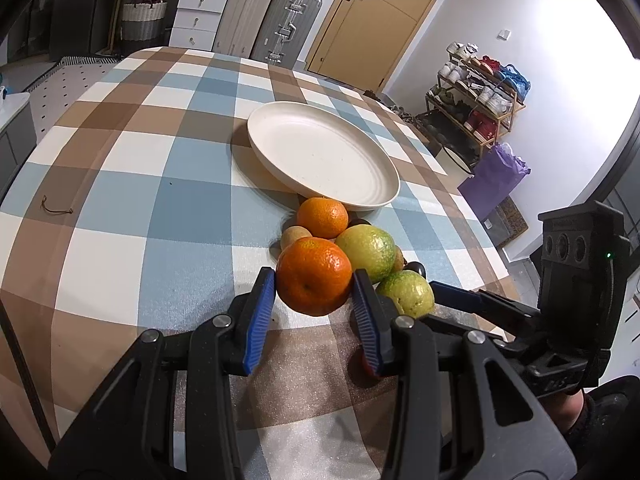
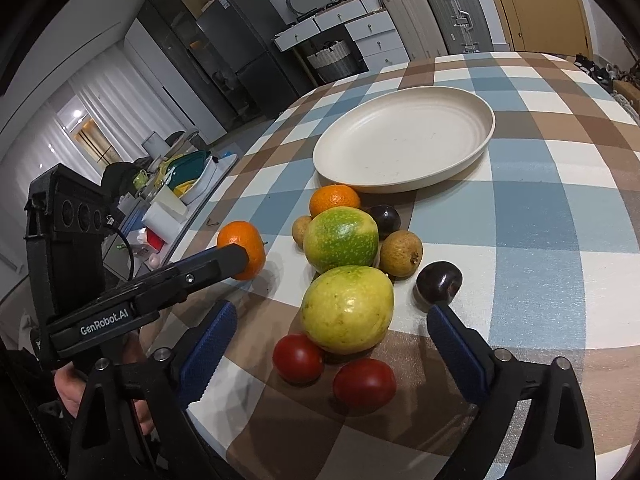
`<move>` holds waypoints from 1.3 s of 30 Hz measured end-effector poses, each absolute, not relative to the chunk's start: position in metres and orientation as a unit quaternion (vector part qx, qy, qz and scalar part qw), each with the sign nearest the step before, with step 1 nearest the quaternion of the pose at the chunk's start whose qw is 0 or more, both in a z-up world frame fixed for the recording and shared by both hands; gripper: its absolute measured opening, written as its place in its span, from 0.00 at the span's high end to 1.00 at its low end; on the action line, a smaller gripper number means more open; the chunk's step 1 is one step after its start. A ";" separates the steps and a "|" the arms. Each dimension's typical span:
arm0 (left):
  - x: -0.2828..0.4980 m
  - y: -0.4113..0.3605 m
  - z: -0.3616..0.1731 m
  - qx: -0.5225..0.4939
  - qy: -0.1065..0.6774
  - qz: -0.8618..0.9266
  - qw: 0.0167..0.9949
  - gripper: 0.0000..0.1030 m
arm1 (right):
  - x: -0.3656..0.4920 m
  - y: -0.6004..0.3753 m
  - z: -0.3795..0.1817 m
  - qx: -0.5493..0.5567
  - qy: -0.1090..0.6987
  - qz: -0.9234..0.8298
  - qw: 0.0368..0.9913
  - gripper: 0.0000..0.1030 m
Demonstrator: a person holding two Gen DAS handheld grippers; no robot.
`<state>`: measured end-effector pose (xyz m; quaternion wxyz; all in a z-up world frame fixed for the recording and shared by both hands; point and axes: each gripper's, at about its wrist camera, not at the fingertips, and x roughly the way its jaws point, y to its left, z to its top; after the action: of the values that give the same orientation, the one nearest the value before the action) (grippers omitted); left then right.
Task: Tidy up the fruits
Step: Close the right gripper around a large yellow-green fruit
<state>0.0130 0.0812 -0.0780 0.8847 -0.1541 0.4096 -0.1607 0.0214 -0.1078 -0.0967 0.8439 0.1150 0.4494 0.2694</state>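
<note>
My left gripper (image 1: 314, 284) is shut on an orange tangerine (image 1: 312, 268) and holds it just above the checked tablecloth; the right wrist view shows the same tangerine (image 2: 244, 240) beside the fruit pile. My right gripper (image 2: 331, 310) stands open around a yellow-green fruit (image 2: 347, 308), its pads clear of it on both sides. Beyond lie a greener fruit (image 2: 340, 240), a second tangerine (image 2: 334, 200), two red tomatoes (image 2: 298, 358), two dark plums (image 2: 438, 280) and small brown fruits (image 2: 400, 252). An empty cream plate (image 2: 400, 188) sits behind the pile.
The plate (image 1: 376, 204) touches the far side of the pile. A small brown string (image 1: 56, 208) lies on the cloth at the left. The table's right edge (image 1: 472, 200) drops to the floor near a shoe rack (image 1: 476, 100).
</note>
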 end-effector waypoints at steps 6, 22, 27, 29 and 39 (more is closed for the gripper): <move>0.013 0.081 -0.078 -0.153 0.409 -0.161 0.885 0.65 | 0.024 -0.104 -0.102 0.108 0.461 0.268 0.839 0.20; 0.014 0.079 -0.078 -0.146 0.415 -0.160 0.884 0.65 | 0.025 -0.108 -0.108 0.114 0.459 0.274 0.838 0.51; 0.015 0.078 -0.077 -0.144 0.415 -0.160 0.884 0.65 | 0.023 -0.113 -0.106 0.125 0.448 0.279 0.841 0.51; 0.016 0.077 -0.076 -0.142 0.417 -0.161 0.883 0.65 | 0.022 -0.116 -0.104 0.128 0.442 0.280 0.843 0.51; 0.020 0.070 -0.068 -0.134 0.418 -0.164 0.883 0.65 | 0.017 -0.130 -0.090 0.152 0.407 0.298 0.850 0.51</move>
<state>0.0200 0.0702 -0.0683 0.8834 -0.1339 0.4180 -0.1642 0.0165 -0.1300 -0.0896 0.8501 0.1525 0.4065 0.2979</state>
